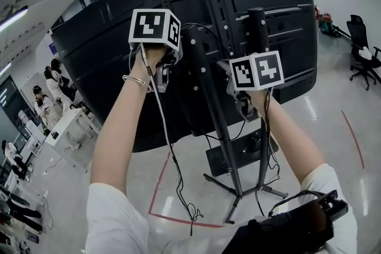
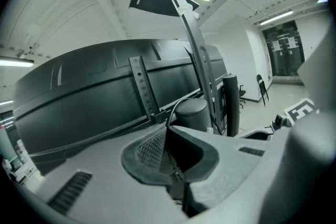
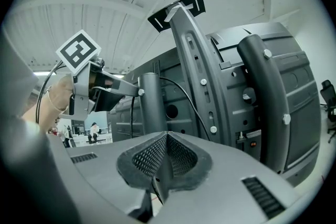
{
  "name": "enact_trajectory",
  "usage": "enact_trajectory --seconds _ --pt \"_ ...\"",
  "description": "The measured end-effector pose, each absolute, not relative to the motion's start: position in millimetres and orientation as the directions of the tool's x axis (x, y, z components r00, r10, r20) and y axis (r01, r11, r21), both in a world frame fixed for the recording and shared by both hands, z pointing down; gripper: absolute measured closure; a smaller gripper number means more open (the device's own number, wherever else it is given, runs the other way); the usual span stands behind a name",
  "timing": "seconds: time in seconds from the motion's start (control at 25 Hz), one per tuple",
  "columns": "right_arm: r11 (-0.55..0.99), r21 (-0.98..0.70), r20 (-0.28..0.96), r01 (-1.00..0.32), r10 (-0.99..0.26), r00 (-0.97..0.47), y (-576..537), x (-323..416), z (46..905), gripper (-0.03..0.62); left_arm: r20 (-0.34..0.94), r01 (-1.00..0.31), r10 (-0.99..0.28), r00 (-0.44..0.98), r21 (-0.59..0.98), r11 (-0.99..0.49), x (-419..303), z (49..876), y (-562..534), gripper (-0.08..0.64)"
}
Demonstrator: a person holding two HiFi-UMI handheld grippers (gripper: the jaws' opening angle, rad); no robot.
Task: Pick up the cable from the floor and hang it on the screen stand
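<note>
The thin black cable (image 1: pixel 168 146) hangs from my left gripper (image 1: pixel 178 56) down to the floor, where its end lies coiled. Both grippers are raised at the back of the large black screen (image 1: pixel 119 56), beside the stand's upright (image 1: pixel 217 38). In the left gripper view the left gripper (image 2: pixel 167 134) is shut on the cable (image 2: pixel 176 107), which curves out of the pads toward the stand. In the right gripper view the cable (image 3: pixel 186 94) arcs over a black post (image 3: pixel 152 102). The right gripper (image 3: pixel 167 136) has its pads together, with nothing visible between them; it sits by the upright (image 1: pixel 226 68).
The stand's base legs (image 1: pixel 238 187) spread on the shiny floor inside red tape lines (image 1: pixel 158 187). More cables dangle by the right post (image 1: pixel 265 146). People and white tables (image 1: pixel 50 104) are at the far left. An office chair (image 1: pixel 363 56) stands far right.
</note>
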State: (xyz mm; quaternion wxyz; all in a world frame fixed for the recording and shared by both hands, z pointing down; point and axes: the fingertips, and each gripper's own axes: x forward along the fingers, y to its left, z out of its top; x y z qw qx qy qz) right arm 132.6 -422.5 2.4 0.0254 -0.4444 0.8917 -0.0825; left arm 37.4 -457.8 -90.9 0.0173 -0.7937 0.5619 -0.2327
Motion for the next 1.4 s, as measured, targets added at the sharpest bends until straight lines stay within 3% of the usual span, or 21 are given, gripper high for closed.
enact_trajectory --seconds 0.28,0.56,0.72,0.84,1.04,1.32,1.4 --pt "0.608 -0.177 0.014 -0.774 -0.785 -0.62 -422 131 2 0.574 0.497 -0.899 -0.837 0.229 -0.221 -0.378 38 -88 -472 0.545" --pt "0.614 -0.162 0.015 -0.772 -0.781 -0.625 -424 129 5 0.574 0.489 -0.878 -0.828 0.272 -0.227 -0.422 33 -77 -465 0.541" --pt "0.62 -0.173 0.004 -0.766 -0.777 -0.63 -425 124 5 0.574 0.516 -0.853 -0.777 0.36 -0.157 -0.498 38 -61 -457 0.457" --pt "0.622 -0.177 0.0 -0.763 -0.775 -0.632 -423 119 7 0.574 0.479 -0.832 -0.761 0.437 -0.107 -0.545 47 -57 -443 0.433" --pt "0.607 -0.177 0.002 -0.775 -0.787 -0.617 -419 113 14 0.574 0.405 -0.844 -0.801 0.44 -0.118 -0.523 41 -47 -431 0.433" --pt "0.565 -0.166 -0.005 -0.808 -0.82 -0.572 -412 107 29 0.574 0.195 -0.874 -0.874 0.444 -0.117 -0.471 24 -11 -413 0.436" --pt "0.551 -0.173 -0.016 -0.816 -0.83 -0.557 -408 106 34 0.574 0.136 -0.884 -0.886 0.444 -0.096 -0.458 20 4 -407 0.475"
